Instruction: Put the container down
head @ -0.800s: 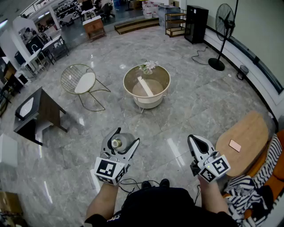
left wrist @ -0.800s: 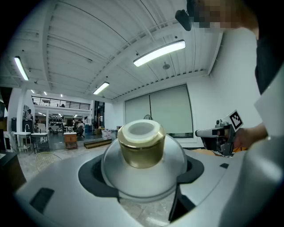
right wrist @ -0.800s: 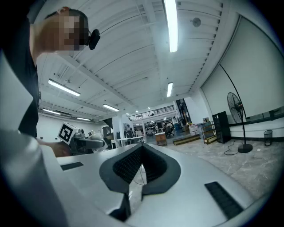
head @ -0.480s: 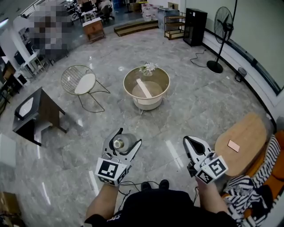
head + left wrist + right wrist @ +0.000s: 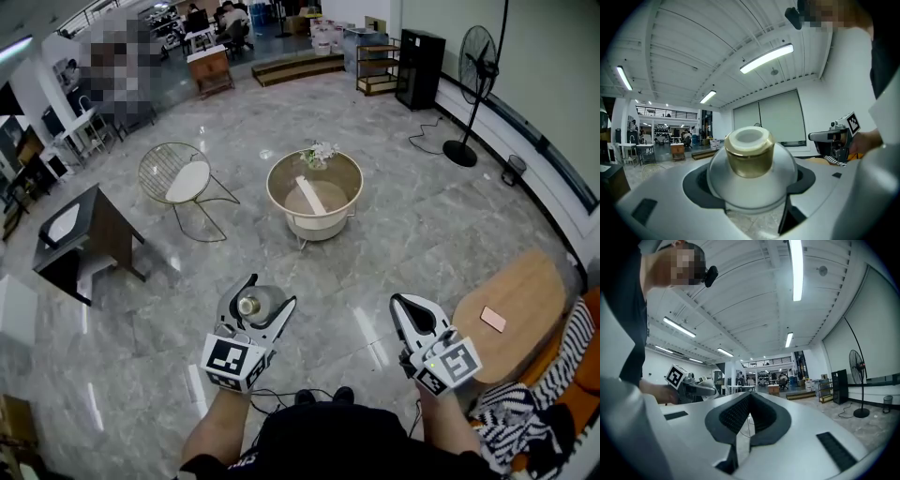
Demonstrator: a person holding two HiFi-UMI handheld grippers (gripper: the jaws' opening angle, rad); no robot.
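Two grippers are out front in the head view, both low over the marble floor (image 5: pixel 422 216). The left gripper (image 5: pixel 269 291) has its jaws spread wide around the container (image 5: pixel 265 300), a rounded silver vessel with a gold cap (image 5: pixel 247 304). It is up in the air in that grip, resting on no surface. The right gripper (image 5: pixel 403 305) is off to the side, well apart from it, drawn in to a point and carrying nothing. Ahead on the floor stands a round table (image 5: pixel 349 178) with flowers (image 5: pixel 320 153) at its far rim, and a wire chair (image 5: pixel 184 178) sits to its left. At the right of the view there's an oval wooden table (image 5: pixel 525 281), with a flat pink object (image 5: pixel 493 319) lying near its middle.

Over to the left gripper view, and the container fills the centre. Its cap points up and its domed shoulders sit snug in the dark hollows of both jaws, gripped on either side. The right gripper shows level at the right edge.

Now the right gripper view. The jaws meet at the tips, and the ribbed pads (image 5: pixel 733 416) have only a thin slit between them lower down, with nothing in it. The left gripper shows at the left, and a standing fan (image 5: pixel 857 369) is over on the right.
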